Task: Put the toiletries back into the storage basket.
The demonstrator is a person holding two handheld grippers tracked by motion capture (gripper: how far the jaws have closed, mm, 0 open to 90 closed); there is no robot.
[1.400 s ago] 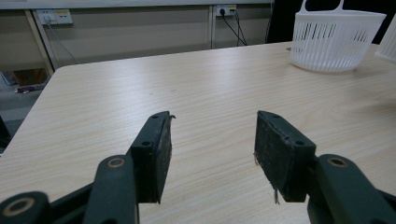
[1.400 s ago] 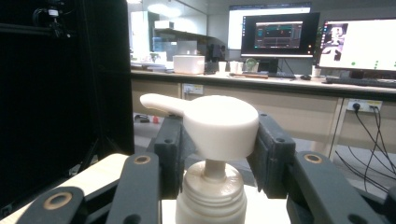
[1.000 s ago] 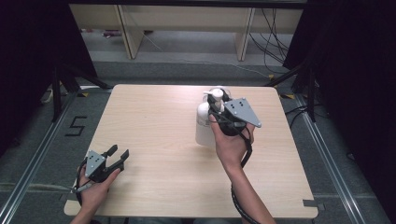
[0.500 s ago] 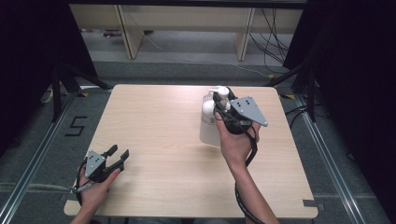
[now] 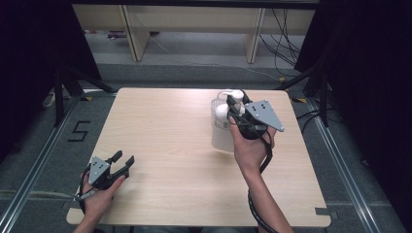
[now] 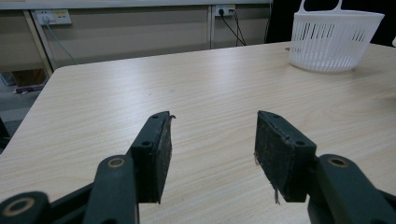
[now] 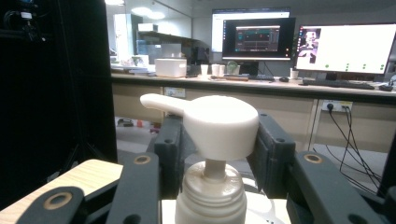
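A white pump bottle hangs tilted over the far right part of the wooden table, held in a person's right hand. My right gripper is shut on its pump head, one black jaw on each side, with the bottle's neck just below. In the right gripper view that gripper faces a desk with monitors. My left gripper rests near the table's front left corner, held by the left hand. It stands open with nothing between its pads.
A white slatted basket stands on the far right of the table, partly behind the bottle in the high view. Shelving and cables lie beyond the far edge. Dark curtains flank both sides.
The right gripper with the bottle has shifted slightly to the right. The left gripper has stayed where it was.
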